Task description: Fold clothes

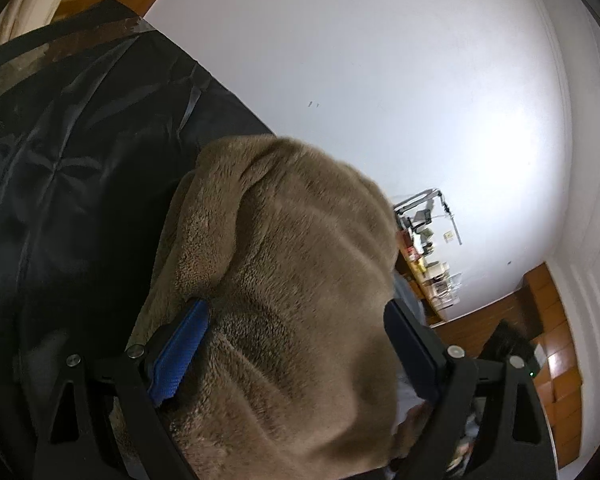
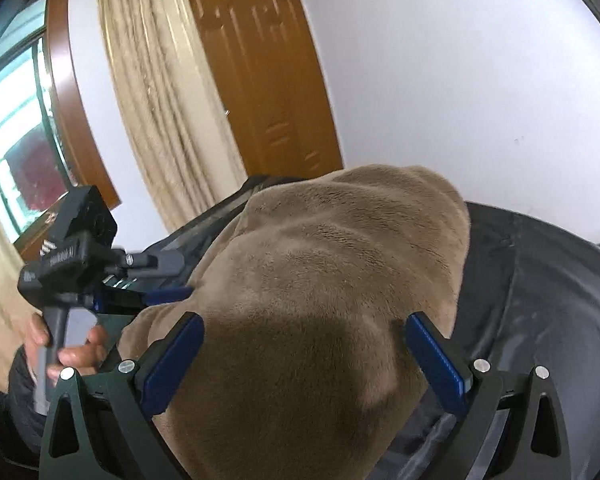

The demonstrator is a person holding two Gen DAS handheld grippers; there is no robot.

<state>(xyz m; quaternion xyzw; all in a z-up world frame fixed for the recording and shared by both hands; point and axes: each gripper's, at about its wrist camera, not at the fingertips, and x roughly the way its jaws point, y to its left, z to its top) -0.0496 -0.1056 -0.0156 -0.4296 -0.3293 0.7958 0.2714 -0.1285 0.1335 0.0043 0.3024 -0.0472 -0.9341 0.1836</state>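
Brown fleece garment point(image 1: 292, 280) bunched between blue pads of both grippers, lifted over dark glossy sheet point(image 1: 80, 160) on worktop. Left gripper point(image 1: 296, 356): fingers wide, cloth filling gap; true pinch cannot be told. Right gripper point(image 2: 304, 360): same, wide, fleece draped between. Person's hand point(image 2: 72, 352) holds left tool. Judgement: fold under way or garment being carried. Keep both grippers level, cloth taut, edges matched, lower evenly; plush fleece may slip.
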